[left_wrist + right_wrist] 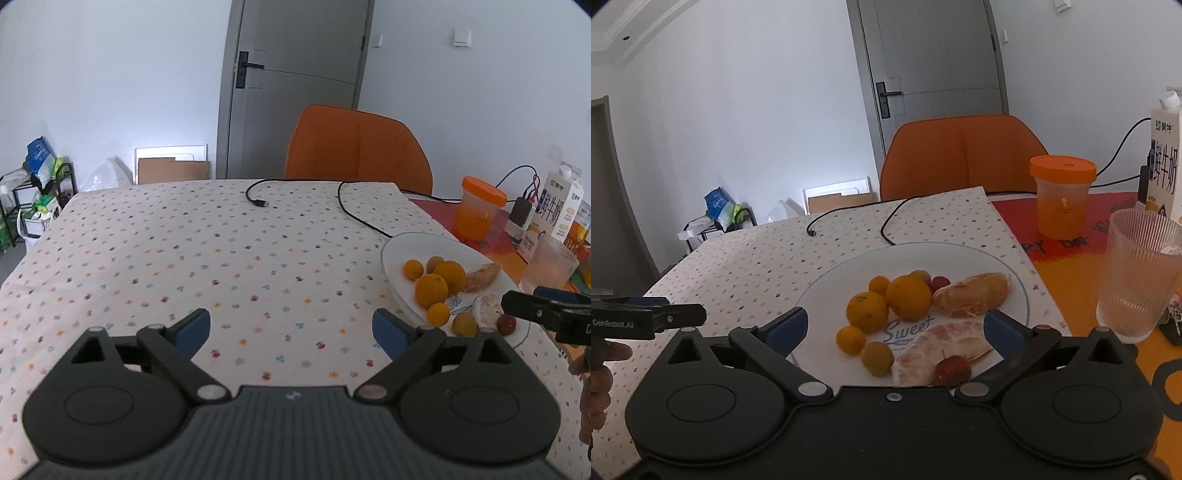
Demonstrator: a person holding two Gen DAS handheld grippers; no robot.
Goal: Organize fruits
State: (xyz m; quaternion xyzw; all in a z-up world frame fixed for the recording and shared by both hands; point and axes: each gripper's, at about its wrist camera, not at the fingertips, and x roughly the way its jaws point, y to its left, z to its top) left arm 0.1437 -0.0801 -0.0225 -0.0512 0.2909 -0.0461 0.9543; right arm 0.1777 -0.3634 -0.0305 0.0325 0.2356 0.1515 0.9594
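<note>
Several fruits lie together on the white plate, which sits on the dotted cloth of the counter, toward its right side: two mandarins touching each other at the middle, three small kumquats to their left and near side, a peeled orange segment at the far right, a peeled pomelo piece nearer, and a small red fruit resting against it. The right gripper hovers over the near rim of the plate, fingers spread wide and empty. The left gripper hangs over bare cloth to the left of the plate, also spread wide with nothing between its fingers.

The mandarins look firm and light; I would take one across its widest part with gentle pressure, since round skin can roll out of a hard pinch. The peeled pieces are soft, wet and easily torn, so they call for a light hold at the thick middle. The kumquats are small and likely to slip.
</note>
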